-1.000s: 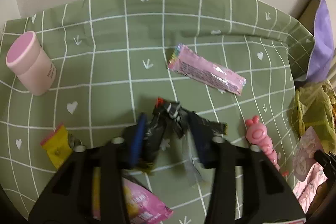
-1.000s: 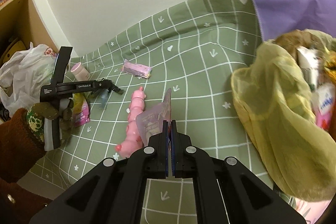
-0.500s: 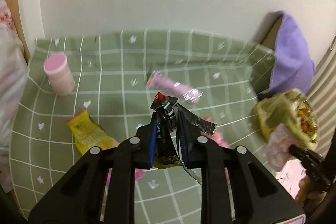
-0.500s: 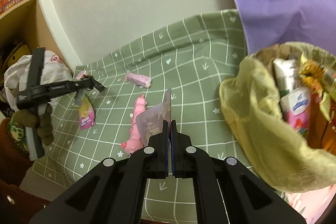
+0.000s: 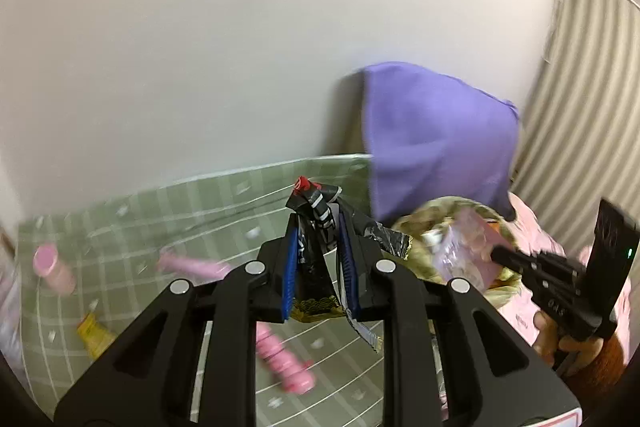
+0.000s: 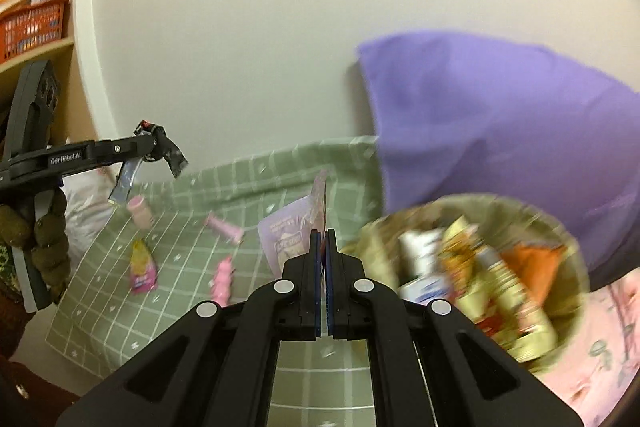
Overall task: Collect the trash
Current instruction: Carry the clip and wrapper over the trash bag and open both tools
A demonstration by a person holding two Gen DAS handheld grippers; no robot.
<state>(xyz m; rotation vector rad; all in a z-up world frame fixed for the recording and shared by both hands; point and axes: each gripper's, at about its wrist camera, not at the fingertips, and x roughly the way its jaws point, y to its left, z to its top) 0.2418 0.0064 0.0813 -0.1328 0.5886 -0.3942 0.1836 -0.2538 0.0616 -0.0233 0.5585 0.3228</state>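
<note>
My left gripper (image 5: 318,223) is shut on a crumpled black wrapper (image 5: 314,211) with a red tip, held in the air above the green checked cloth (image 5: 200,219). In the right wrist view the left gripper (image 6: 154,143) hangs at the left with the black wrapper (image 6: 174,157) dangling from it. My right gripper (image 6: 324,233) is shut on a pale lilac pouch (image 6: 288,231) that stands upright in its pads. It is next to the left rim of the open yellow-green trash bag (image 6: 480,201), which is full of packaging. The left wrist view shows the pouch (image 5: 468,251) over the bag (image 5: 440,203).
On the cloth lie a pink cup (image 6: 140,213), a long pink wrapper (image 6: 226,229), a pink-and-yellow packet (image 6: 142,267) and a pink toy (image 6: 222,275). A purple cushion (image 6: 500,119) leans on the wall behind the bag. An orange basket (image 6: 32,27) sits on a shelf at the left.
My left gripper closed on the black wrapper and lifted it off the cloth, swinging right. My right gripper rose with the pouch and came next to the bag's mouth.
</note>
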